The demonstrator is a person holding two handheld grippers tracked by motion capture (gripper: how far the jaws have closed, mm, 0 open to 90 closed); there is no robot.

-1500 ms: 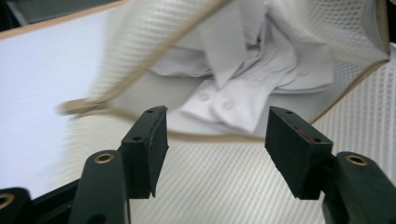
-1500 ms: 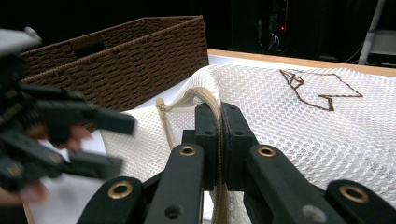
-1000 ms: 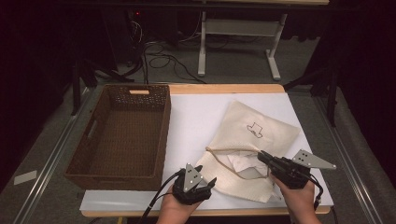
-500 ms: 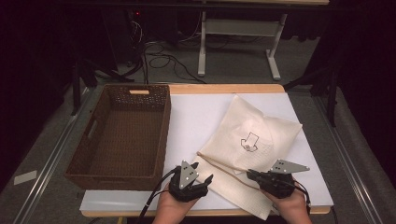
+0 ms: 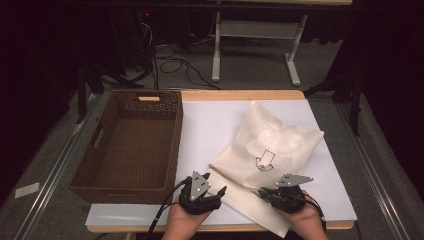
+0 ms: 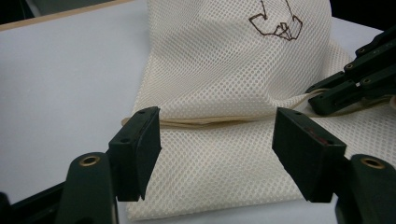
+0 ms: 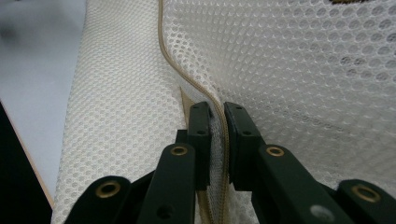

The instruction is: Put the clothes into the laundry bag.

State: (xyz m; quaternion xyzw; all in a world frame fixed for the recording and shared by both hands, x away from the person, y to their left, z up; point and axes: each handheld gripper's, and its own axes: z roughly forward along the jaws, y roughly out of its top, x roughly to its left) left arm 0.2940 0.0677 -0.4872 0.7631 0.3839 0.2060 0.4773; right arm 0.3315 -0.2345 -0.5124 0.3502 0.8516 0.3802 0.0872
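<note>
A cream mesh bag [image 5: 280, 140] with a small dark printed logo lies on the white table sheet, right of centre. My right gripper [image 5: 263, 193] sits low at the bag's near edge. In the right gripper view it [image 7: 217, 126] is shut on the bag [image 7: 303, 70] along its tan zipper seam. Those jaws have just been opening slightly, with the mesh still pinched between them. My left gripper [image 5: 219, 194] rests near the bag's near-left corner. It [image 6: 219, 154] is open, its jaws having just widened a little, with the bag's folded edge [image 6: 224, 70] just beyond the pads, untouched.
A dark brown wicker basket [image 5: 127, 189] stands at the left of the table, with nothing inside. Bare white sheet [image 5: 210, 120] lies between basket and bag. The table's wooden front edge runs just under both hands. Desk legs and cables are on the floor beyond the table.
My right gripper has come down and toward the front edge with the bag's edge in it. The bag has spread out flatter. The left gripper has stayed put.
</note>
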